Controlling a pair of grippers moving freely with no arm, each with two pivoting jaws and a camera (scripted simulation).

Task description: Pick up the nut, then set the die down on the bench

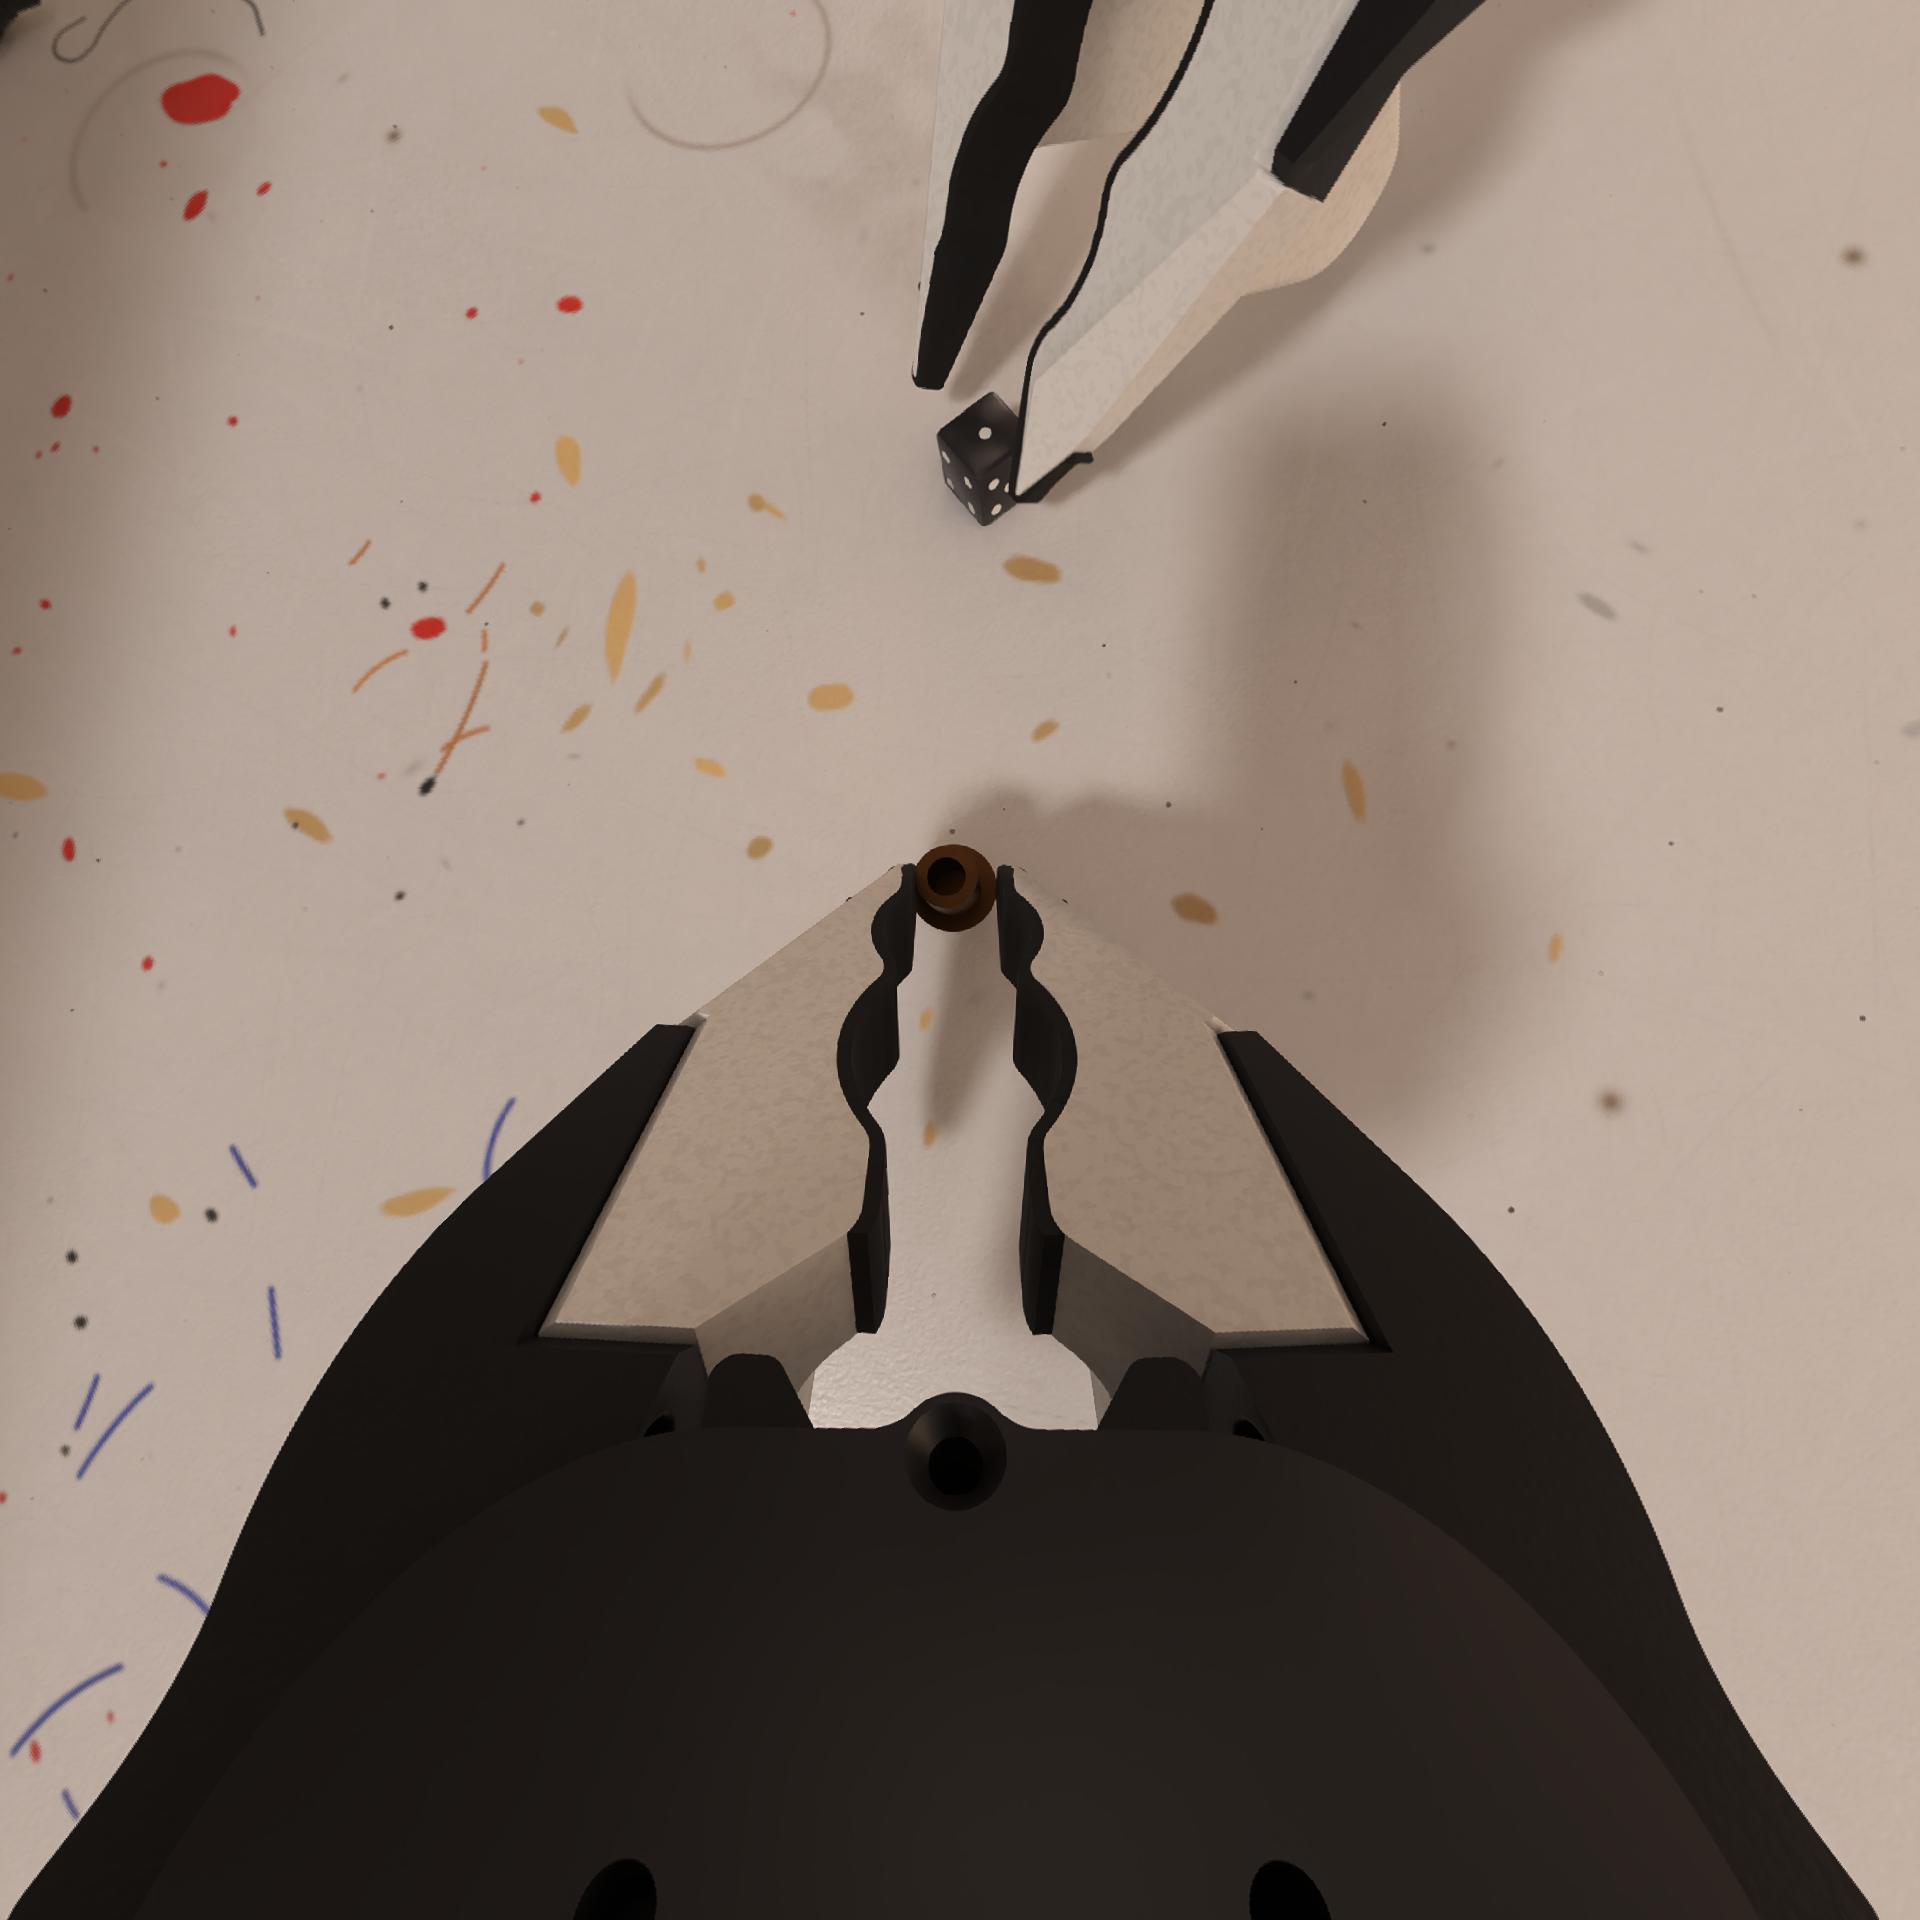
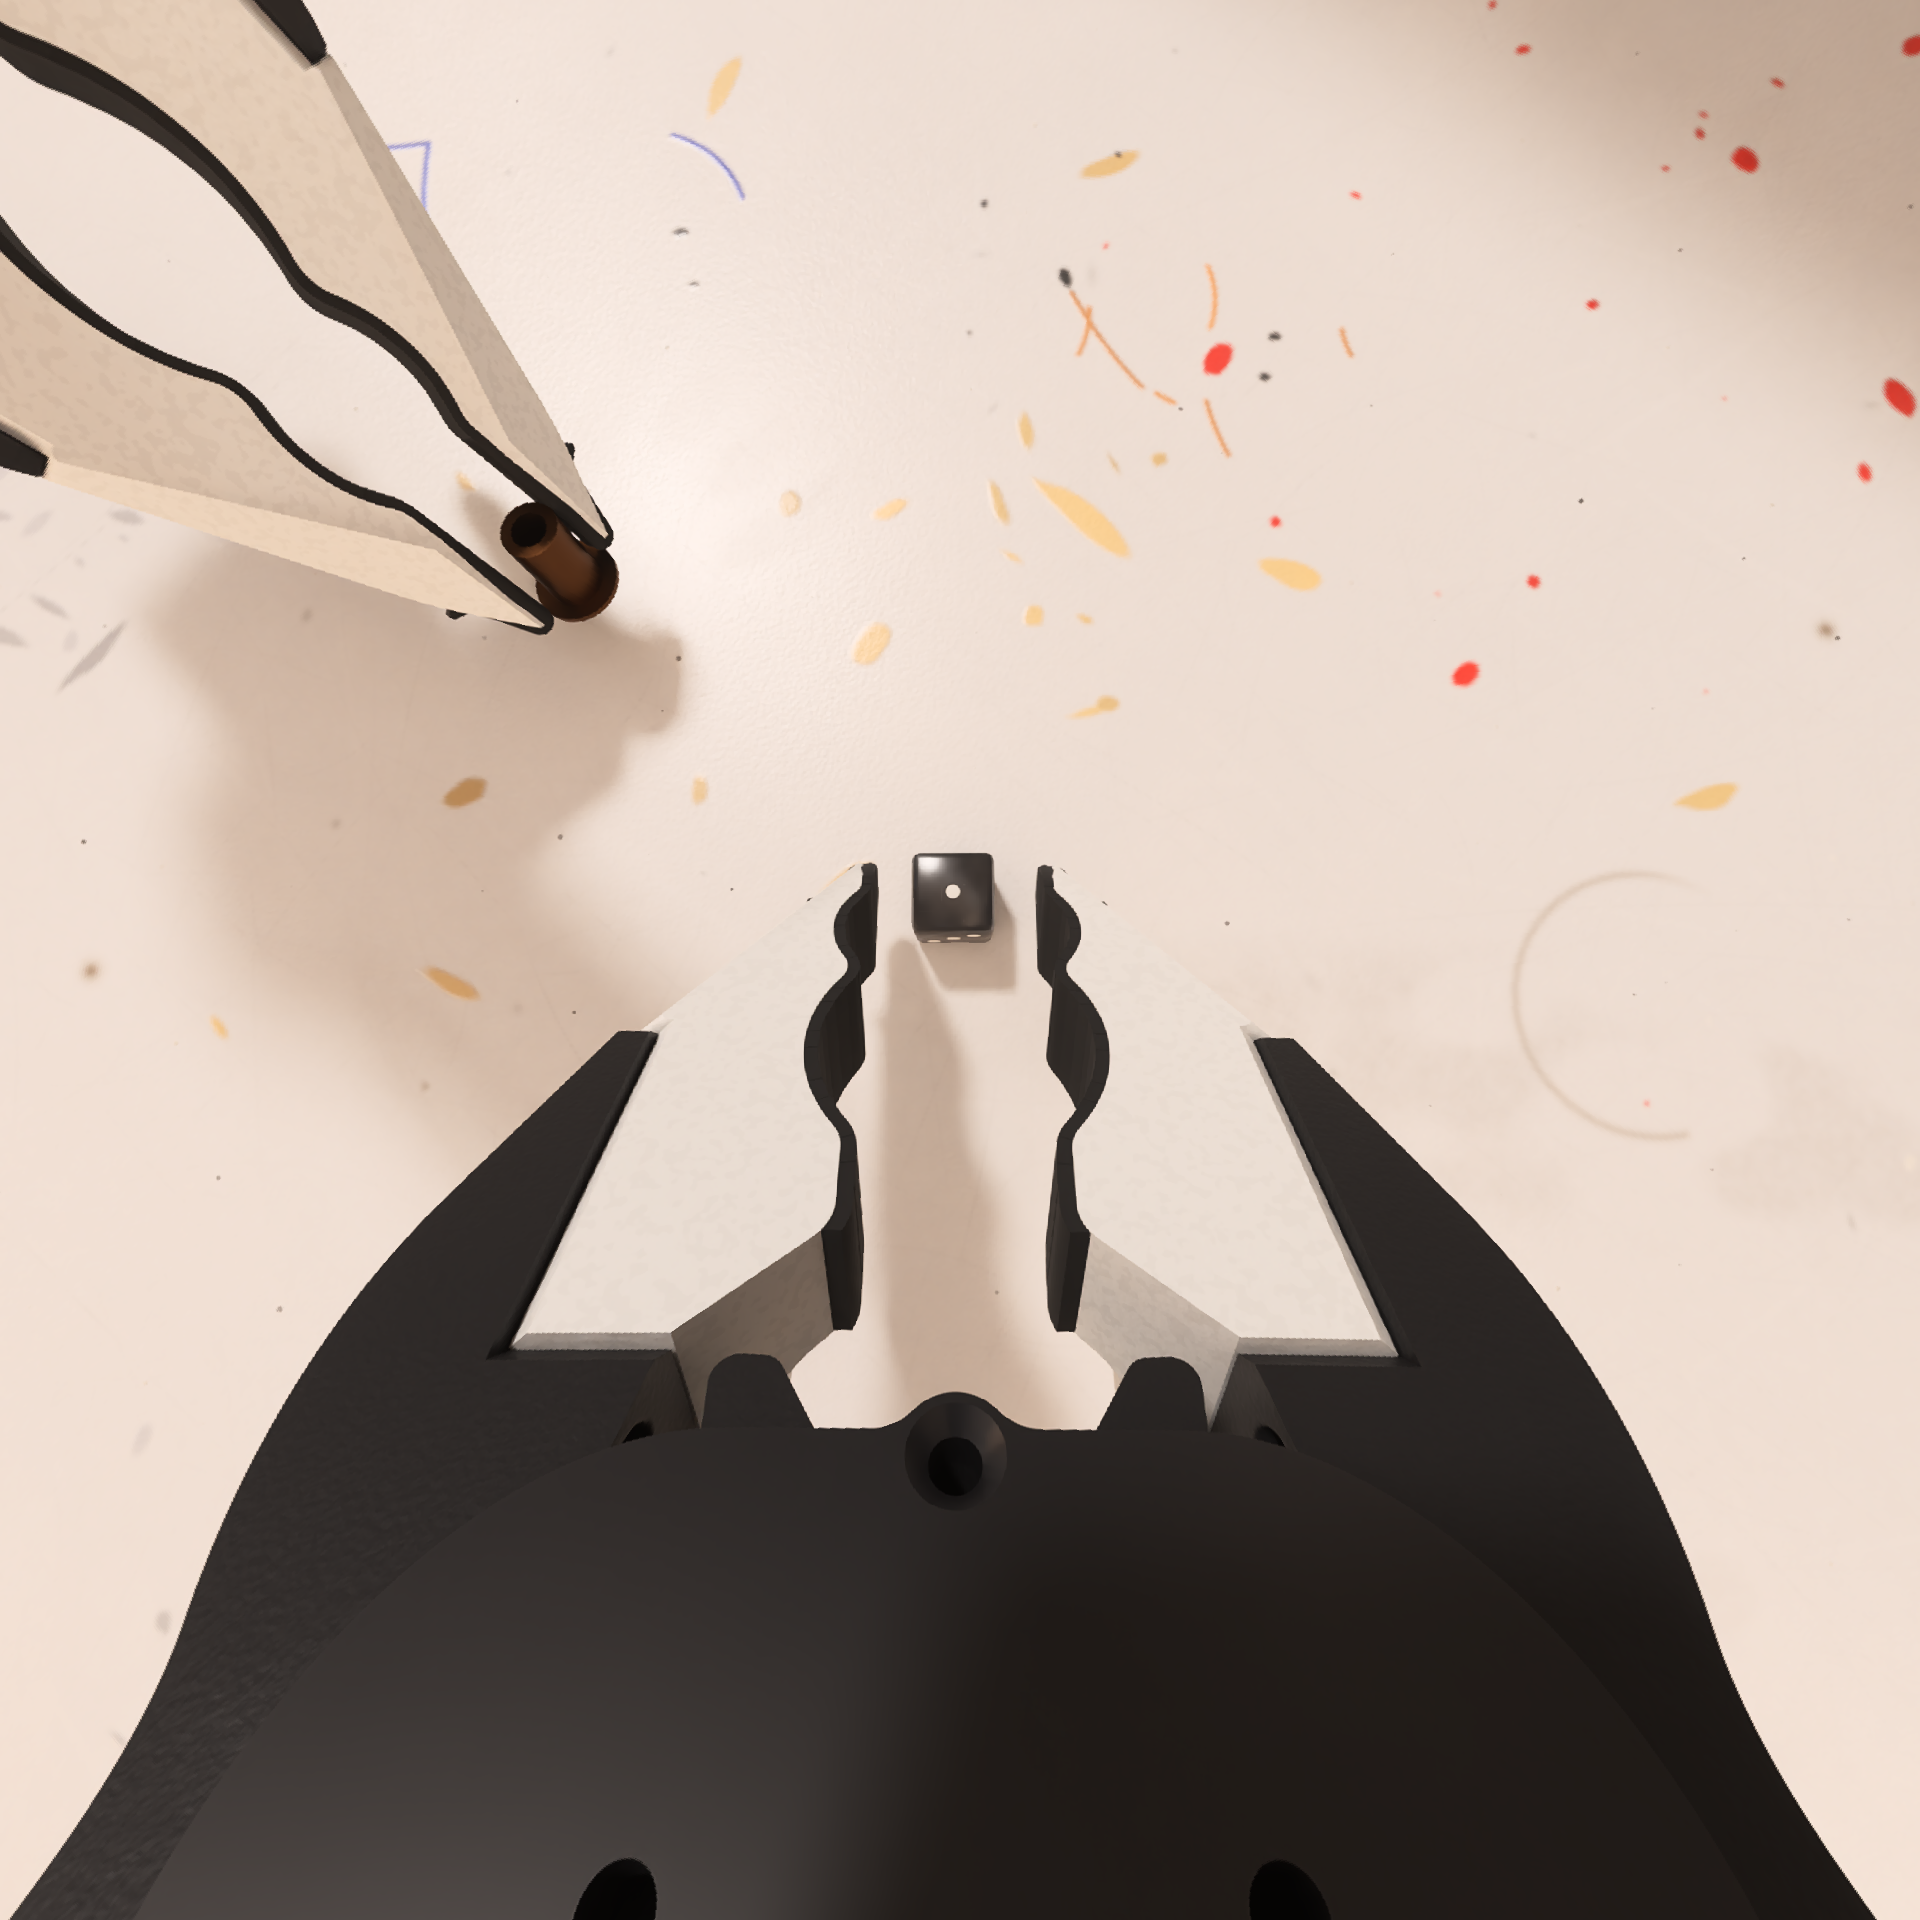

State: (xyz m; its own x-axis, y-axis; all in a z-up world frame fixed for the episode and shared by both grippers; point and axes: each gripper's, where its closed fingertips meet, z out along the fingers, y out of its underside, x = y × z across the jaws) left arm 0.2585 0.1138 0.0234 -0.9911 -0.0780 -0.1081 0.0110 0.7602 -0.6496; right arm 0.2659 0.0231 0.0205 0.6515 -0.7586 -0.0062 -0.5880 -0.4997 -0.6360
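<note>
My left gripper [image 1: 953, 883] is shut on a small brown flanged nut [image 1: 951, 881] at its fingertips and holds it a little above the bench; its shadow falls apart from it. The left gripper [image 2: 571, 579] and the nut [image 2: 549, 556] also show at the upper left of the right wrist view. A black die [image 2: 952, 896] with white pips rests on the bench between the tips of my right gripper [image 2: 956, 883], which is open, with a gap on each side. The die [image 1: 975, 457] and the right gripper [image 1: 987, 431] also show at the top of the left wrist view.
The bench [image 1: 1558, 727] is a pale surface flecked with red, tan, orange and blue paint marks. A faint ring stain [image 2: 1600, 1003] lies right of the right gripper. The two grippers are close, tips facing each other.
</note>
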